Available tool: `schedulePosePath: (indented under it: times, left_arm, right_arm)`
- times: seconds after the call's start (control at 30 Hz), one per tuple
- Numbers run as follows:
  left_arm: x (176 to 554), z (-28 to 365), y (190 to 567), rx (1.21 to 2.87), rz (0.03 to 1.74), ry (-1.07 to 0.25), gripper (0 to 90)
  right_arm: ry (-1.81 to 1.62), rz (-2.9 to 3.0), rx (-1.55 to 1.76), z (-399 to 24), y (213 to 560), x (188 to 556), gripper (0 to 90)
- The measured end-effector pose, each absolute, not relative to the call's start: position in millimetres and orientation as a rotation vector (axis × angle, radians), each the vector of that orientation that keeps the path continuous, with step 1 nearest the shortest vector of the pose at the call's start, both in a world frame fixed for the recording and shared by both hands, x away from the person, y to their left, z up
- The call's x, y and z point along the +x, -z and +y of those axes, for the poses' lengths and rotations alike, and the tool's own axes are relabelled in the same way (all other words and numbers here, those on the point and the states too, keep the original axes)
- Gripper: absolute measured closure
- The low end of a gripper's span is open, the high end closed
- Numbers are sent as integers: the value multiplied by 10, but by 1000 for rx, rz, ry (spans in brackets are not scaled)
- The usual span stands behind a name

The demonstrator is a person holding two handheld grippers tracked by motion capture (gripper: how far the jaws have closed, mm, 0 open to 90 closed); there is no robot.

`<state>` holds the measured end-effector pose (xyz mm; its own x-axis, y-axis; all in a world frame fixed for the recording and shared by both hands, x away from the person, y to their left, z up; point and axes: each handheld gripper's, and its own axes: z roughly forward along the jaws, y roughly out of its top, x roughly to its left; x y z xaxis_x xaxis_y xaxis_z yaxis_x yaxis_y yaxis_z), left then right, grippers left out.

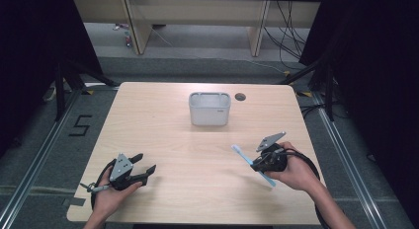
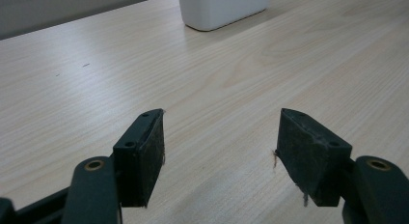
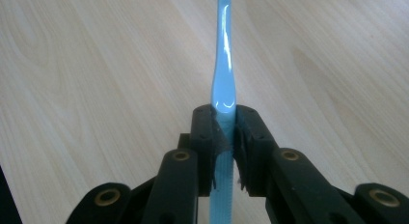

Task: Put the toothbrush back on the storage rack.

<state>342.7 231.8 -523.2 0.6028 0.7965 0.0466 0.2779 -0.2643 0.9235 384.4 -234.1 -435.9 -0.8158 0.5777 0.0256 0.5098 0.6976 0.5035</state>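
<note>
- The right gripper is pinching a slim light-blue plastic toothbrush at mid-handle; the right gripper view shows the two black jaws pressed flat against both sides of the handle.
- In the high view the toothbrush sits over the near right part of the pale wooden table, its head end pointing up and away toward the middle, the tail poking out below the person's hand. It looks clear of the tabletop, though from this angle I can't be sure.
- The left gripper rests low at the near left, its jaws spread wide with nothing between them; the left gripper view shows only bare wood grain past its pads.
- A white rectangular plastic holder stands at the far middle of the table, well apart from both grippers, with a small dark round hole in the tabletop just beside it.
- My reading is that the brush is headed for that holder. To do it well, keep the squeeze firm so the smooth handle doesn't swivel, carry it high enough to clear the rim, and bring it upright before lowering.
- Let go only once the lower end is well inside, or it may tip the light container or slide back out.
</note>
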Motion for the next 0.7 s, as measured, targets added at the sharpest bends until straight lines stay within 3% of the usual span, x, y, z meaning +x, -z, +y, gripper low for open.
schedulePosePath:
  times: [0.7]
  left_arm:
    - [3421,2323,5228,1819,875,-649,333]
  right_arm:
    - [-1089,2532,1035,-2370,4352,3812,790]
